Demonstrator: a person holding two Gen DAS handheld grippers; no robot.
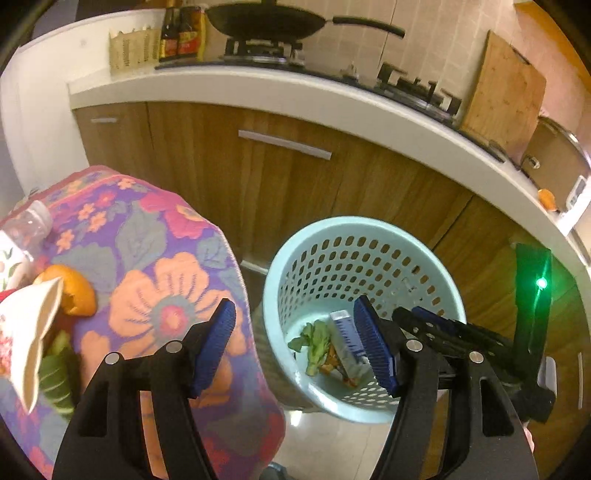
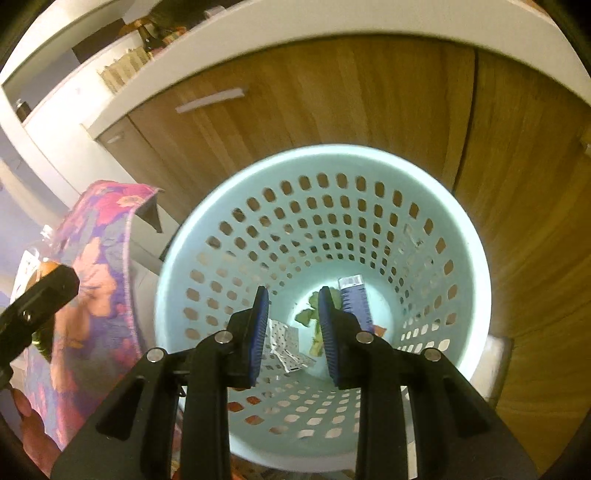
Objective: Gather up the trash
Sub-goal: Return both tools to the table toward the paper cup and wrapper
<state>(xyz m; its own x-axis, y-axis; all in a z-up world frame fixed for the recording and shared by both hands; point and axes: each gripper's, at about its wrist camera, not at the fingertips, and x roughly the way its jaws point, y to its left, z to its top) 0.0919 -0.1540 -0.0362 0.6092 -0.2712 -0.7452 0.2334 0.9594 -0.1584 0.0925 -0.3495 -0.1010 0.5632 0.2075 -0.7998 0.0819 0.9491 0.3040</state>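
A pale blue perforated trash basket [image 1: 369, 229] stands on the floor by the cabinets; it also shows in the right wrist view [image 2: 476, 280]. Inside lie a blue-and-white carton [image 2: 356, 302], green leaves [image 2: 306, 315], and a crumpled spotted wrapper [image 2: 286, 345]. My right gripper [image 2: 293, 332] is open and empty, held over the basket's mouth; it also shows in the left wrist view [image 1: 443, 325]. My left gripper [image 1: 299, 347] is open and empty between the basket and a floral-cloth table [image 1: 155, 266]. On the table lie an orange peel [image 1: 75, 291], a paper cup [image 1: 33, 332], a clear bottle [image 1: 29, 225] and green scraps [image 1: 55, 380].
Wooden cabinet doors [image 1: 295, 184] with metal handles stand behind the basket under a white counter [image 1: 332, 107]. On the counter are a wok [image 1: 266, 20] on a gas stove, sauce bottles [image 1: 181, 35], a wooden cutting board [image 1: 506, 88] and a pot [image 1: 557, 162].
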